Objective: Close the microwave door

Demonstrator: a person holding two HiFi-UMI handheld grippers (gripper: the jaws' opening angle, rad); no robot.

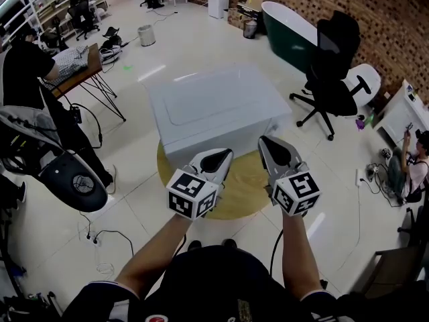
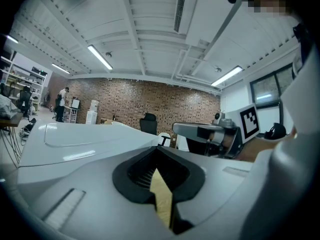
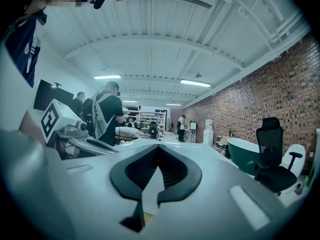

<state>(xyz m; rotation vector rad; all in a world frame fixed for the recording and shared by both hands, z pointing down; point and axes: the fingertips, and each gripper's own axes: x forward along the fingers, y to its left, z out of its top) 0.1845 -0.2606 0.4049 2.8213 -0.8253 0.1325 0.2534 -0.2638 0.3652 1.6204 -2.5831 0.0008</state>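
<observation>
A white microwave (image 1: 218, 109) stands on a round wooden table (image 1: 244, 194), seen from above; its front face is hidden and no door sticks out from the box. My left gripper (image 1: 219, 158) hovers at its near edge, jaws shut with nothing between them. My right gripper (image 1: 271, 143) is beside it at the near right corner, also shut and empty. In the left gripper view the left gripper (image 2: 159, 148) points over the microwave's white top (image 2: 80, 136). The right gripper (image 3: 158, 146) looks across the same top.
A black office chair (image 1: 332, 72) and a green bathtub (image 1: 288, 25) stand beyond the microwave to the right. A person in black (image 1: 27, 72) is at a desk on the left, another person (image 1: 412, 170) sits at the right. Cables (image 1: 100, 240) lie on the floor.
</observation>
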